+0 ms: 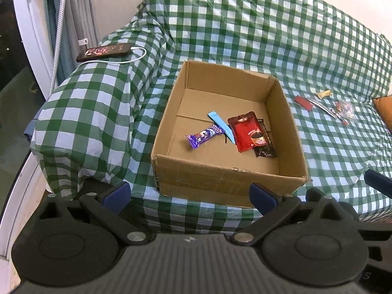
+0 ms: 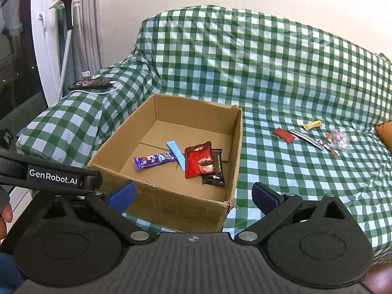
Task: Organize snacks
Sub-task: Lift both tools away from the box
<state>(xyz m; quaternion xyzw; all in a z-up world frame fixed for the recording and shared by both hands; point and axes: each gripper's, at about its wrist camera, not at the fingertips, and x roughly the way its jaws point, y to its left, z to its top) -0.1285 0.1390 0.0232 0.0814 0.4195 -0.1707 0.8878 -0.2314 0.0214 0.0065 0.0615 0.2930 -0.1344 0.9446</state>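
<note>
Both the left gripper point(image 1: 188, 196) and right gripper point(image 2: 193, 194) gape wide, empty. The red sachet point(image 2: 283, 135), right of frame, looks light, thin and slippery; pinch across its middle.

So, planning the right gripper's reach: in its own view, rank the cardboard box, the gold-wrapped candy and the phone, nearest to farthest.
1. Cardboard box, just ahead.
2. Gold-wrapped candy, right, on the sofa seat.
3. Phone, far left, on the armrest.

The box point(image 2: 171, 196) held four snacks; five more lay on the checked cover point(image 2: 281, 73). The right gripper point(image 2: 193, 194) gaped, empty.
</note>
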